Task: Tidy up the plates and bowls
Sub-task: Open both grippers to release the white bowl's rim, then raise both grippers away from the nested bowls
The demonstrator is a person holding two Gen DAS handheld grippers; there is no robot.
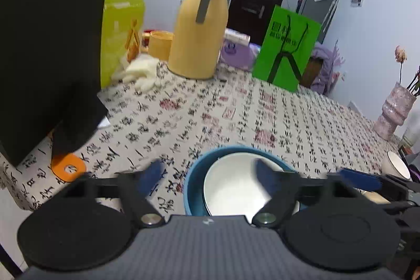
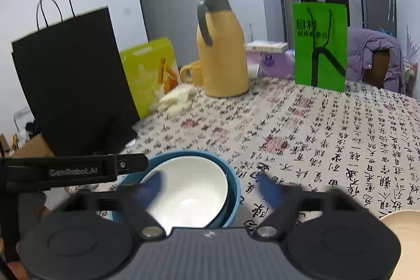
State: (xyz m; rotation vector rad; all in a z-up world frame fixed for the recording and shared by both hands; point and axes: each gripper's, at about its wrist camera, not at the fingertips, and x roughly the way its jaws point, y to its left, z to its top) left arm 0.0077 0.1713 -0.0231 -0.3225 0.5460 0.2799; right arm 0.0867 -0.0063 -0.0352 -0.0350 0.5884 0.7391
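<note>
A white bowl [image 1: 236, 188] sits nested inside a blue bowl [image 1: 193, 183] on the calligraphy tablecloth. My left gripper [image 1: 210, 175] is open and empty just above them, its right finger over the white bowl. In the right wrist view the same white bowl [image 2: 191, 190] rests in the blue bowl [image 2: 233, 188]. My right gripper [image 2: 210, 185] is open and empty, its left finger over the white bowl, its right finger above the cloth. Another white dish [image 1: 397, 165] lies at the right edge, and a cream dish [image 2: 404, 230] shows at lower right.
A black paper bag [image 2: 76, 85] stands at the left. A yellow thermos [image 2: 223, 49], yellow mug [image 2: 194, 72], yellow-green box [image 2: 152, 72], green bag [image 2: 320, 43] and purple packs line the back. A pink vase [image 1: 393, 109] stands at right. An orange piece [image 1: 68, 167] lies near the bag.
</note>
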